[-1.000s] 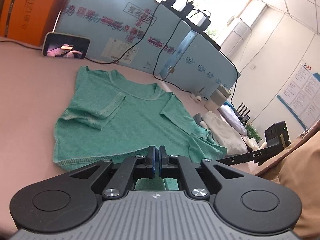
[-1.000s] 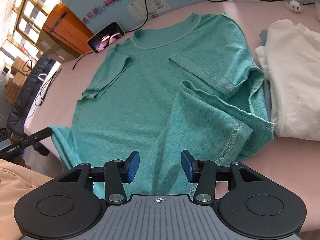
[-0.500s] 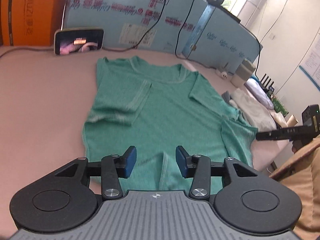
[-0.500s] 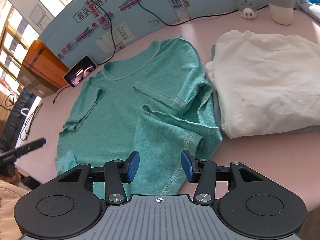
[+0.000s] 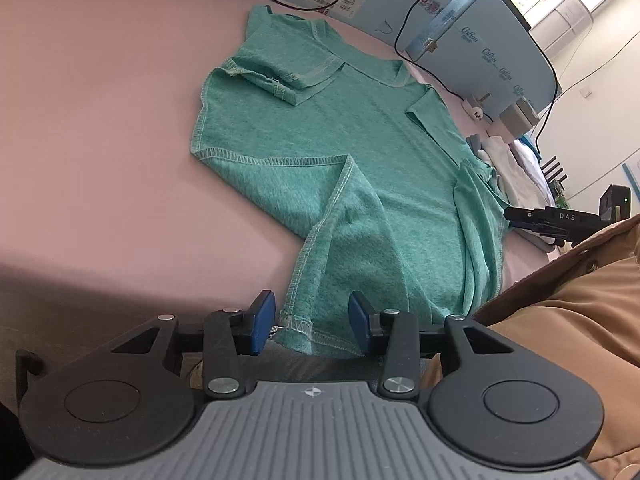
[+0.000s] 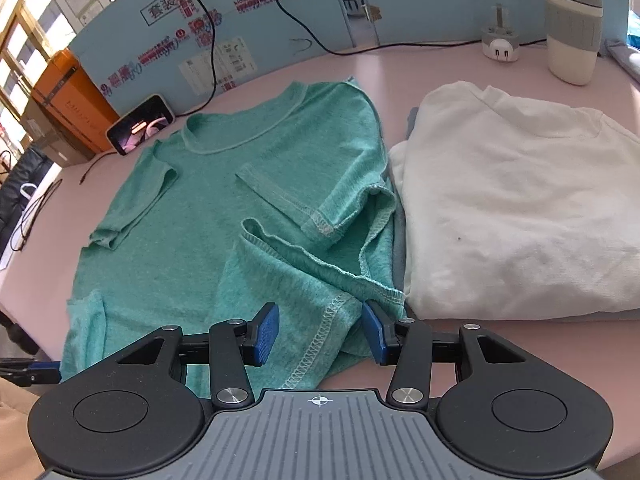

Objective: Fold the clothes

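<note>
left gripper [image 5: 312,328]: fingers closing, hem between, unpinched | right gripper [image 6: 320,330]: released over shirt [image 6: 240,208] | table [image 5: 100,140]

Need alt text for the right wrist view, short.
Green T-shirt lies on a pink table, sleeves folded in, its bunched hem corner between the open pads of the right gripper. A folded white garment lies beside it, a cup behind.

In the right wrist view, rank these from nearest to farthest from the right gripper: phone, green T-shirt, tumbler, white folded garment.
1. green T-shirt: its hem corner lies between the open right gripper pads.
2. white folded garment: just right of the shirt.
3. phone: far left, propped against the blue partition.
4. tumbler: far right corner. Phone and tumbler are close to call.
</note>
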{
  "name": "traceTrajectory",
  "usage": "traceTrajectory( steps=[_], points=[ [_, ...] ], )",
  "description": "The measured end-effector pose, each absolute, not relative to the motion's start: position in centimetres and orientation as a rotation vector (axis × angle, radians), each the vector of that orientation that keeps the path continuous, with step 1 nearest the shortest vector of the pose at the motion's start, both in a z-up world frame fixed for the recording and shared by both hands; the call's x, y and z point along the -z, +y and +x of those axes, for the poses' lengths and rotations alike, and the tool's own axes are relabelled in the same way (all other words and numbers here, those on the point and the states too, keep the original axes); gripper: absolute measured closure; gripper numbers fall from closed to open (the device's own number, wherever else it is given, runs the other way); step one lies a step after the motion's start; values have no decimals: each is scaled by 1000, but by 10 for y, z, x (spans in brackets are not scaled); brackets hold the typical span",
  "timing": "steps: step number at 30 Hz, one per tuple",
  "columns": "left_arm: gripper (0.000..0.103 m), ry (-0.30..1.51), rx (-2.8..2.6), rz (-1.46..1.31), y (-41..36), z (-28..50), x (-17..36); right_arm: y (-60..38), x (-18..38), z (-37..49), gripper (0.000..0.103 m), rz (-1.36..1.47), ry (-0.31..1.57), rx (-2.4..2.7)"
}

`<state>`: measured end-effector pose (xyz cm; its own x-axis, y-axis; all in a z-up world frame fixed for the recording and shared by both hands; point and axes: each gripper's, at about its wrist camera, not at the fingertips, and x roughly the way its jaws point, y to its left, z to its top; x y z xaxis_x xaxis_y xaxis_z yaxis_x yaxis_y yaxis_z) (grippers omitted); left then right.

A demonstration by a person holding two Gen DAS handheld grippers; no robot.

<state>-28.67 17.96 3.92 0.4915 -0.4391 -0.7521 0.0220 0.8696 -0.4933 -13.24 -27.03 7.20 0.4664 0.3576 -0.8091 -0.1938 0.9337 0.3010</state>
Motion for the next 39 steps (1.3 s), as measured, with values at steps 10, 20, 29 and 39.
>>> traceTrajectory(
  steps=[10, 20, 29, 39],
  points=[
    [66, 1024, 316, -446, 172, -282, -37, -290, -59, -132, 58, 299, 1047, -298],
    [98, 998, 267, -455, 164, -283, -35, -304, -44, -130, 89, 446, 1027, -251],
    [100, 849, 310, -654, 170, -261, -68, -314, -60, -135, 97, 631, 917, -323],
    [100, 598, 295, -516, 196, -206, -126, -328, -100, -114, 97, 859, 698, -423]
  ],
)
